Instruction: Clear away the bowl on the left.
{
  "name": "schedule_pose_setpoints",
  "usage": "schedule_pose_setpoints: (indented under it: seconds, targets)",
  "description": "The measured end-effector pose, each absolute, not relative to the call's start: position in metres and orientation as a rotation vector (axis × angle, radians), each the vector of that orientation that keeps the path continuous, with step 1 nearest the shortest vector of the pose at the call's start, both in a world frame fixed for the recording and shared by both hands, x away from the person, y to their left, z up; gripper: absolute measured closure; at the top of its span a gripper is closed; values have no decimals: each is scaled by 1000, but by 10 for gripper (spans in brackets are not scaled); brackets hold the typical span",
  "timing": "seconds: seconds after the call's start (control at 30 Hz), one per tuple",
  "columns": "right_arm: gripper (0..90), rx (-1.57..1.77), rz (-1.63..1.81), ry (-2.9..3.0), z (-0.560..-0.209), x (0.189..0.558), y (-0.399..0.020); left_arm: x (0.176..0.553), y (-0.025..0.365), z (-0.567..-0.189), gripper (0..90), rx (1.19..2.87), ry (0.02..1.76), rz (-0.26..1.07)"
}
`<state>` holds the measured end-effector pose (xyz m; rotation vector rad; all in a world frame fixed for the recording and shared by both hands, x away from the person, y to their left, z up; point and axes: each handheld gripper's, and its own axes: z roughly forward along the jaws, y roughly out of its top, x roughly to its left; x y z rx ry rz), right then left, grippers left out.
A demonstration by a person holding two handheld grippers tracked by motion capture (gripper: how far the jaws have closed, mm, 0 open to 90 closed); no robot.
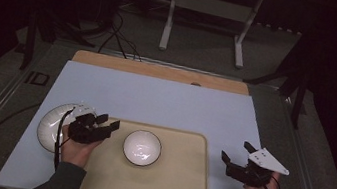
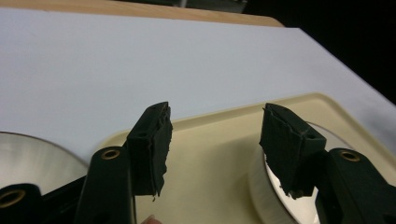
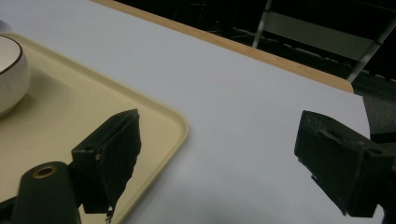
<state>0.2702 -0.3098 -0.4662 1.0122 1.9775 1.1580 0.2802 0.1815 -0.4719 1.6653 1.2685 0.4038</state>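
A white ribbed bowl (image 1: 142,147) with a dark rim stands upright on a cream tray (image 1: 178,187), left of the tray's middle. My left gripper (image 1: 109,122) hovers over the tray's left edge, between the bowl and a white plate (image 1: 50,125). Its jaws stand open with nothing between them (image 2: 215,140); the bowl (image 2: 266,186) shows partly behind one jaw. My right gripper (image 1: 236,151) rests off the tray's right side over the pale mat, open and empty (image 3: 217,149). From there the bowl (image 3: 11,70) lies far off to the side.
The plate (image 2: 28,158) lies on the pale blue mat (image 1: 156,97) just left of the tray (image 2: 205,177). A wooden strip (image 1: 160,70) borders the mat's far edge. Beyond the table stand a white frame and cables on the floor.
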Motion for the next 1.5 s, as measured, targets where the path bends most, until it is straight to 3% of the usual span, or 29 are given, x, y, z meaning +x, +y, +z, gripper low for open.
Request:
schedule_pose_setpoints:
  seconds: [0.67, 1.5]
  targets:
    - [140, 1019, 1166, 1966, -465, 270, -311, 266, 235, -456, 393, 1597, 1286, 474]
    - [133, 990, 1210, 1944, -462, 267, -312, 242, 263, -457, 308, 1600, 1296, 757]
